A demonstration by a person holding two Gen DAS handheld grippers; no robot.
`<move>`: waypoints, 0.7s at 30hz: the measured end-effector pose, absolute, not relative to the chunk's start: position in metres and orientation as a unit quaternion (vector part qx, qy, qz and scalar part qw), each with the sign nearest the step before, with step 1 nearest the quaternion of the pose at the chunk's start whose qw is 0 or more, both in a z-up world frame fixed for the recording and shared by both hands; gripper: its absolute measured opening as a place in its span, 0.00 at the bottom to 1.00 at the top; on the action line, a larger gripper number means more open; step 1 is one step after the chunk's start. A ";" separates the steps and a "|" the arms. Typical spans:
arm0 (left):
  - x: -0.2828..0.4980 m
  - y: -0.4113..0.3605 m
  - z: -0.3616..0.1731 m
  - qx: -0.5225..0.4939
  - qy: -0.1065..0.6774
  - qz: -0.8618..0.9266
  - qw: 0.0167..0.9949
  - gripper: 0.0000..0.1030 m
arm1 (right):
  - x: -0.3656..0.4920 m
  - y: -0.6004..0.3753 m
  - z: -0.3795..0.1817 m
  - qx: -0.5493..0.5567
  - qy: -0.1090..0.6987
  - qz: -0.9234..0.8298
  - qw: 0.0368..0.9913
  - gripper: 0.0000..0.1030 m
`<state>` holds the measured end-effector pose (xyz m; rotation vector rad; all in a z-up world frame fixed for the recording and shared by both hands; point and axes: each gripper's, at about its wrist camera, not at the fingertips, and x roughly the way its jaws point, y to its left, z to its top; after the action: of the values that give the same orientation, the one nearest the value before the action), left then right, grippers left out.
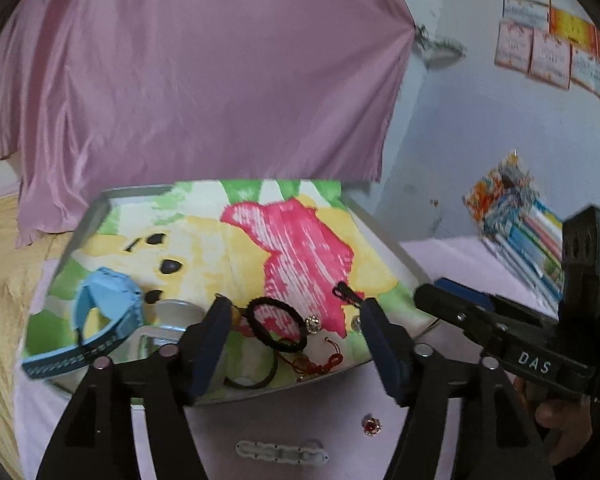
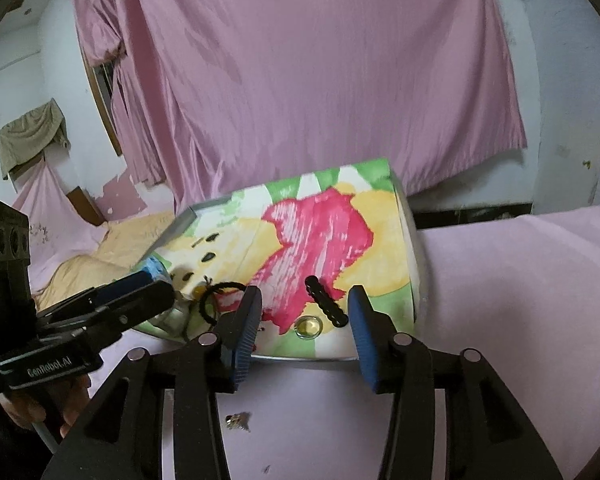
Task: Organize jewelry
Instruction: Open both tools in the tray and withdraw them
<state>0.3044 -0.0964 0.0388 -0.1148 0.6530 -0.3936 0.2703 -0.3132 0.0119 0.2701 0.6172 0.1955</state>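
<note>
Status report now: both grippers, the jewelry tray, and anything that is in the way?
Left gripper open, empty. Right gripper open, empty. Tray holds blue watch, black hair tie. Red ring, white clip outside tray.

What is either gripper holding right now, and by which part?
Nothing. The left gripper and right gripper both stand open above the tray, with no pad touching the black hair tie or the black clip.

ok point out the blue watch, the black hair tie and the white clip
blue watch (image 1: 112,300), left wrist view, on its face
black hair tie (image 1: 256,326), left wrist view, on the loop's left edge
white clip (image 1: 281,451), left wrist view, on its middle
</note>
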 end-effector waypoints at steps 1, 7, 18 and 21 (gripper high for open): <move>0.300 -0.093 0.040 -0.059 0.314 -0.186 0.929 0.72 | 0.263 -0.313 0.014 0.131 0.294 0.093 0.942 0.52; 0.265 -0.072 0.047 -0.080 0.277 -0.152 0.945 0.94 | 0.225 -0.311 0.025 0.133 0.249 0.078 0.956 0.80; 0.198 -0.045 0.050 -0.071 0.207 -0.091 0.972 0.99 | 0.156 -0.297 0.040 0.098 0.174 0.059 0.978 0.93; 0.180 -0.041 0.048 -0.069 0.193 -0.085 0.975 0.99 | 0.137 -0.292 0.042 0.090 0.160 0.057 0.981 0.93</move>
<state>0.1800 -0.0411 0.0476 -0.1388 0.3897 -0.1720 0.1372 -0.2921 0.0418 0.1805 0.3215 0.1154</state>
